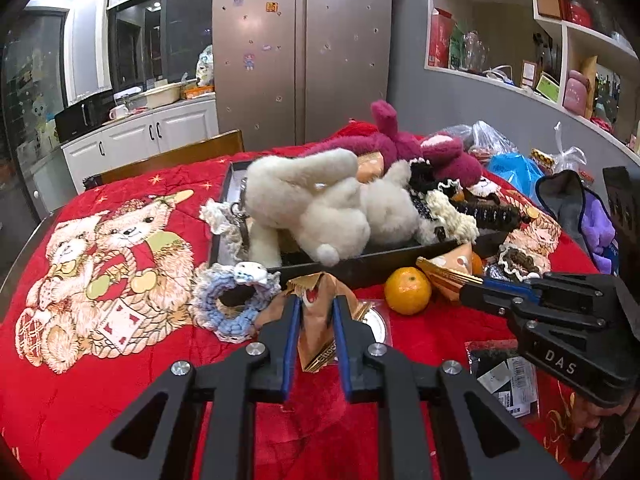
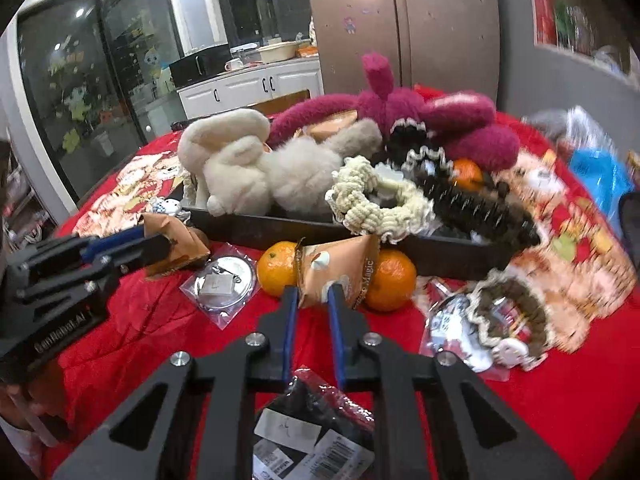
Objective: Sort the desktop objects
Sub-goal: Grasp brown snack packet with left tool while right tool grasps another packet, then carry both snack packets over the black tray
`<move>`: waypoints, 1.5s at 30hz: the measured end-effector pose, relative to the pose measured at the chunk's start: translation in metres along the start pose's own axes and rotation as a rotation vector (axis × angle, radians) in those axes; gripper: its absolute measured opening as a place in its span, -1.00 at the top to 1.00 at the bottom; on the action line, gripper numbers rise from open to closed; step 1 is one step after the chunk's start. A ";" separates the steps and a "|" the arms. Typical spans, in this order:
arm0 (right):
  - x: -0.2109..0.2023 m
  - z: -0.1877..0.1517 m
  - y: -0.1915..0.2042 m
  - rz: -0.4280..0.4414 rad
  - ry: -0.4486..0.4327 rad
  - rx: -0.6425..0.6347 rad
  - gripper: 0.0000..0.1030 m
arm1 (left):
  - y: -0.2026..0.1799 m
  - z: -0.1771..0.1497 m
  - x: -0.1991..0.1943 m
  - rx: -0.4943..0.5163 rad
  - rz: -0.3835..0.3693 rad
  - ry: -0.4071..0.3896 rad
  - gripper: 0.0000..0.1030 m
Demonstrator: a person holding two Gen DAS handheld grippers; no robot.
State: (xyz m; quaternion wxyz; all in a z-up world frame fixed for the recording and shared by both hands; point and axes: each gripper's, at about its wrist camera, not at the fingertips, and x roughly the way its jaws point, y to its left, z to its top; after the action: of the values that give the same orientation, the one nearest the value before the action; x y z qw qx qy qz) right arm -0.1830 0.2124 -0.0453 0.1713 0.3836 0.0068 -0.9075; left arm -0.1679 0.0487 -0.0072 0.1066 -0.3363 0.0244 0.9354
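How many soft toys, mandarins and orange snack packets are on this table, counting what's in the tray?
Soft toys: 2
Mandarins: 3
Snack packets: 3
Total: 8

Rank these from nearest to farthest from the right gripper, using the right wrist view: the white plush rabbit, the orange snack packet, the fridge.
1. The orange snack packet, at the tips of the right gripper.
2. The white plush rabbit, back left in the black tray.
3. The fridge, behind the table.
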 end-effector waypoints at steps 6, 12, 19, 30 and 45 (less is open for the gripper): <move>-0.007 0.000 0.004 -0.004 -0.014 -0.018 0.89 | 0.001 0.001 -0.008 -0.009 -0.012 -0.021 0.71; -0.030 0.006 0.005 0.030 -0.084 -0.017 0.90 | 0.004 0.005 -0.020 -0.012 -0.020 -0.051 0.73; -0.047 0.010 0.007 0.033 -0.128 -0.013 0.90 | 0.010 0.007 -0.032 -0.033 -0.022 -0.078 0.73; -0.048 0.010 0.008 0.032 -0.130 -0.019 0.90 | 0.013 0.008 -0.035 -0.043 -0.031 -0.084 0.73; -0.074 0.024 0.003 0.033 -0.195 0.018 0.90 | 0.005 0.034 -0.048 -0.064 -0.090 -0.114 0.73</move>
State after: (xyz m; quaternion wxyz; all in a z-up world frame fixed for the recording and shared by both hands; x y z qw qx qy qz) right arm -0.1511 0.2283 0.0235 0.1827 0.2950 -0.0246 -0.9375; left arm -0.1546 0.0387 0.0494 0.1392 -0.2866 -0.0267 0.9475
